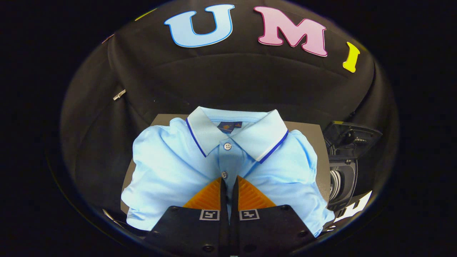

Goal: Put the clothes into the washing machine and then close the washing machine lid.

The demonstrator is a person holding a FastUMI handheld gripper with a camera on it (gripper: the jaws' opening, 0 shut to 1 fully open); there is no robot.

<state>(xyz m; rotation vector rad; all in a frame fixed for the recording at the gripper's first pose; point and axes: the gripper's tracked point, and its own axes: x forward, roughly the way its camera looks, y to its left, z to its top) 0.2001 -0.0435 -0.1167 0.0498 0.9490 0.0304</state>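
The folded shirt (171, 167) covers most of the desk (307, 130), collar toward the far edge. The gripper (229, 182) has its fingers clenched on the placket fabric near the front edge. The washer (344, 167) stands off the right edge (lid open). Lift slowly so the pinch holds.
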